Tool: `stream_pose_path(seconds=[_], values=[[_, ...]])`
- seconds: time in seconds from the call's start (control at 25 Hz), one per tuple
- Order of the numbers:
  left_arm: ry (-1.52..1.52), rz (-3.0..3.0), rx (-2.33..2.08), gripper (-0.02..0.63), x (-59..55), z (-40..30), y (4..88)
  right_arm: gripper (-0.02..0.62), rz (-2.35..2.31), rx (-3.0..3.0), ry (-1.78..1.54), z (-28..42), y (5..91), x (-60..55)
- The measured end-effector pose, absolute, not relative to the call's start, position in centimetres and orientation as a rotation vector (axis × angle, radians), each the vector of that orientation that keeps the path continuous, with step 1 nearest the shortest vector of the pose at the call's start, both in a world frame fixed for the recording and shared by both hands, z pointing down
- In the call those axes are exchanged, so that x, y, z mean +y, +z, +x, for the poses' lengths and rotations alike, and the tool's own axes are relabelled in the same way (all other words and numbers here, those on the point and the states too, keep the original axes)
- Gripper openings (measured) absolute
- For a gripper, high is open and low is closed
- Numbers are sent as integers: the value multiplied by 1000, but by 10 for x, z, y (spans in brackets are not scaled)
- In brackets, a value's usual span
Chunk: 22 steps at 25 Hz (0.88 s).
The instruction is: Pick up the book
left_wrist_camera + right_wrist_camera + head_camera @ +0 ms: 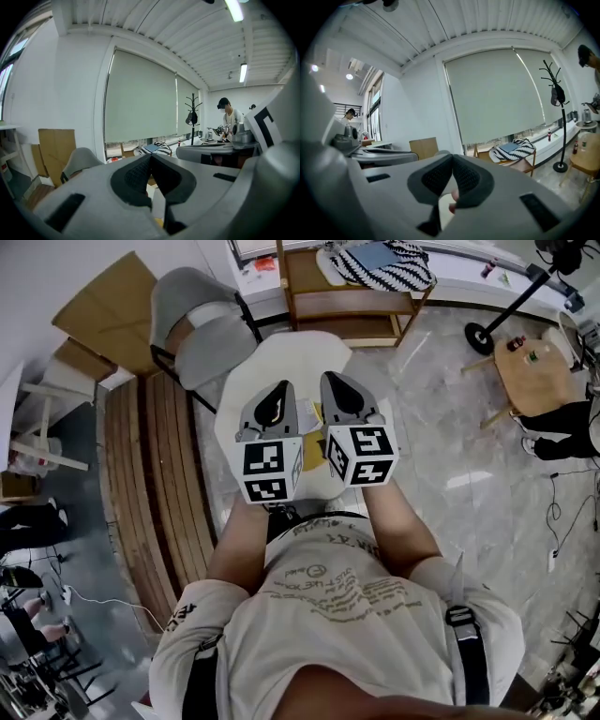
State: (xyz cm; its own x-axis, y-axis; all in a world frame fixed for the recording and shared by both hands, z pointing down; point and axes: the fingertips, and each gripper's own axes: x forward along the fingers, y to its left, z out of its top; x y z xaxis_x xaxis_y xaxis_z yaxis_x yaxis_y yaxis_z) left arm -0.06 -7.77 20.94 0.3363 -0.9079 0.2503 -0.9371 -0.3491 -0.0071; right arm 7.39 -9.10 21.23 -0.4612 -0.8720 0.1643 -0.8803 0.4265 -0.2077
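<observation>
Both grippers are held side by side at chest height over a small white round table (272,357). My left gripper (280,388) is shut, its dark pads meeting at the tip (151,157) with nothing between them. My right gripper (336,381) is also shut and empty (453,157). A flat blue book (375,254) lies on a black-and-white striped cushion (398,273) on a wooden rack, far ahead of both grippers; it also shows as the blue book (152,148) in the left gripper view and as the blue book (509,146) in the right gripper view. A yellowish item (315,413) on the table is mostly hidden between the grippers.
A grey chair (202,324) stands left of the table, with a slatted wooden bench (150,484) beside it. The wooden rack (347,301) stands beyond the table. A coat stand's base (480,337) and a low wooden table (534,376) are at the right. Cardboard (108,310) leans at far left.
</observation>
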Motion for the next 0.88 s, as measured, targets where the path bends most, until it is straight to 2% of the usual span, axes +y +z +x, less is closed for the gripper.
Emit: stream_pose_path(seconds=[0.56,0.88], values=[[361,2272,-1420,14,-108,-70,334,26,1650,-2315,589,25,325,-113],[499,2095,-1309,14,-101,-115,474,27,1589,-2215,663,-14,450,-117]])
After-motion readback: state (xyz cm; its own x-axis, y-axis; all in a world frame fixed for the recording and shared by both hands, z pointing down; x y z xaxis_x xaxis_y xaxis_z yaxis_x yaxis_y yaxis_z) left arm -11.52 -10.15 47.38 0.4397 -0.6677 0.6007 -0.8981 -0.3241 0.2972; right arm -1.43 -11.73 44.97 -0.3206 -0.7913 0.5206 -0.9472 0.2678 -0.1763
